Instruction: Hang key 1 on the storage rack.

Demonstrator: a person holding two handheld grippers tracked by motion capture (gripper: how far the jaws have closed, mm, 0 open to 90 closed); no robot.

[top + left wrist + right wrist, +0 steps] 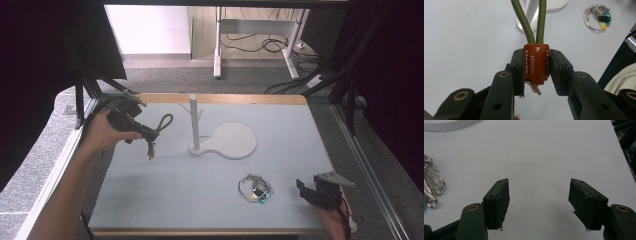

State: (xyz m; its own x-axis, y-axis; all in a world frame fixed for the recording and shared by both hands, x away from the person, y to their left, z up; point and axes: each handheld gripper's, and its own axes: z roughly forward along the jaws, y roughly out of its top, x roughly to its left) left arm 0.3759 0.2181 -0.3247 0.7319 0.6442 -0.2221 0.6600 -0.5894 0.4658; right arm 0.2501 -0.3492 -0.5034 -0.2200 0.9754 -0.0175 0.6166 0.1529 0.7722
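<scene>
In the left gripper view, the left tongs [536, 68] clamp an orange leather tab [536, 63] from both sides; two strands of green cord [527, 25] rise from the tab, and a small metal piece hangs below it. The high view gives the wider placement: the left tongs [145, 132] hold this key strap [159, 125] above the left part of the tabletop [175, 195], its cord loop pointing toward the white stand [194, 122], which rises from a flat white base [235, 140] near the tabletop's centre. The strap is near the post but apart from it. The right gripper view shows the right tongs [539, 195] with jaws spread wide and nothing between them, bare tabletop ahead and a metal key ring [431, 187] at the left edge. In the high view, the right tongs [305, 190] sit at the near right corner, just beside the key ring [255, 189] with its blue and yellow tags. Open surface lies between strap and stand, and the near left area is unobstructed. The tabletop's wooden rim [225, 98] borders the far side.
</scene>
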